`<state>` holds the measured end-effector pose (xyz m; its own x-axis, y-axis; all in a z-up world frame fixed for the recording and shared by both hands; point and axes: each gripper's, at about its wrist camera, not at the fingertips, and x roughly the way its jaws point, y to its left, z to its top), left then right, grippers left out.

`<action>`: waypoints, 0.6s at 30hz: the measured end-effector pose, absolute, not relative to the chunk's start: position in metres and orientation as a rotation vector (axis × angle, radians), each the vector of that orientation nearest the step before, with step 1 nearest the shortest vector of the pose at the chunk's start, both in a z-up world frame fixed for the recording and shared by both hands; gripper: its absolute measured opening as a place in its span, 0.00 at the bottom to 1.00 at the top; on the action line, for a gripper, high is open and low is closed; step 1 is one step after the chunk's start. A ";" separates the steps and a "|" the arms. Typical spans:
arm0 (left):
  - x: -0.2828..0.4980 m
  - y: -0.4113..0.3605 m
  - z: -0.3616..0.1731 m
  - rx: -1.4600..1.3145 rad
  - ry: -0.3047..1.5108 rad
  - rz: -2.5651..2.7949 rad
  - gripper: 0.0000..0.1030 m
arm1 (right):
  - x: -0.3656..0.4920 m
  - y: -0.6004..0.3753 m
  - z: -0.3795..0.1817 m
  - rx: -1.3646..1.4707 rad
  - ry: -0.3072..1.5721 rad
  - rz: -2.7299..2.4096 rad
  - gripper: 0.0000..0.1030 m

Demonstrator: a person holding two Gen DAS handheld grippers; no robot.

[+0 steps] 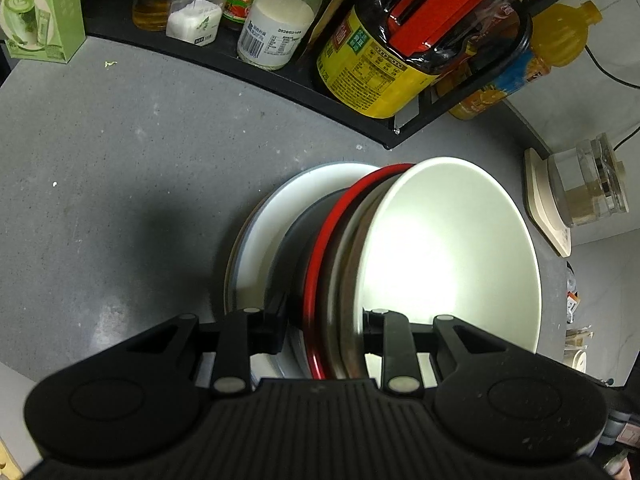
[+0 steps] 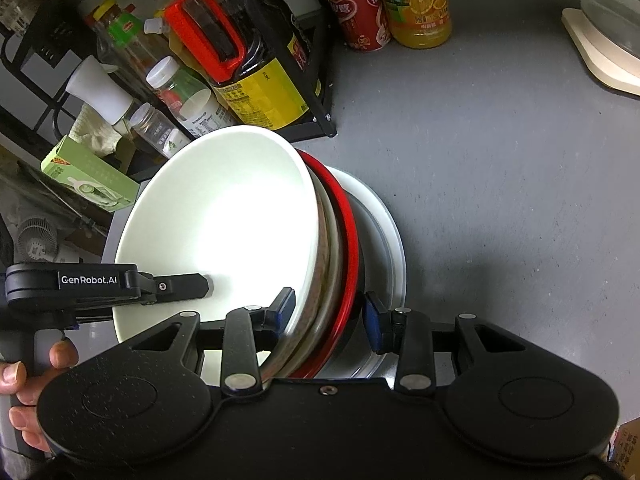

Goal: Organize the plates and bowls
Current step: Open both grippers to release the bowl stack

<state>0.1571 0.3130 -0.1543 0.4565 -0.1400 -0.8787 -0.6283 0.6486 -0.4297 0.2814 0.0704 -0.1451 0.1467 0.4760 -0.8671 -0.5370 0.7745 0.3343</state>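
A nested stack of bowls is held tilted above a white plate (image 1: 276,216) on the grey counter: a white bowl (image 1: 448,248) innermost, a beige-brown bowl (image 1: 348,264), and a red-rimmed black bowl (image 1: 316,264). My left gripper (image 1: 326,320) is shut on the rims of this stack. My right gripper (image 2: 328,312) straddles the same stack's rims from the other side, the white bowl (image 2: 224,224) to its left and the white plate (image 2: 384,240) behind; its blue pads sit a little off the rims. The left gripper's finger (image 2: 180,286) reaches inside the white bowl.
A black rack (image 1: 280,76) holds a soy sauce jug (image 1: 404,52), jars and bottles along the back. A green box (image 1: 40,12) stands far left. An orange juice bottle (image 2: 420,4), a red can (image 2: 360,16) and a cream-based appliance (image 2: 600,52) stand at the back right.
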 end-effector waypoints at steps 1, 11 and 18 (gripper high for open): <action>0.157 0.313 -0.154 -0.843 1.079 0.350 0.26 | 0.282 0.070 -0.145 -0.058 1.221 0.729 0.35; 0.154 0.312 -0.153 -0.865 1.073 0.360 0.27 | 0.281 0.067 -0.142 -0.014 1.215 0.717 0.41; 0.152 0.314 -0.141 -0.808 1.059 0.353 0.39 | 0.274 0.051 -0.131 0.008 1.183 0.694 0.55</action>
<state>0.1520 0.3135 -0.1412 0.4696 -0.1129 -0.8756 -0.6155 0.6691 -0.4164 0.2737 0.0515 -0.1313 0.1984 0.4999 -0.8430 -0.4916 0.7949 0.3557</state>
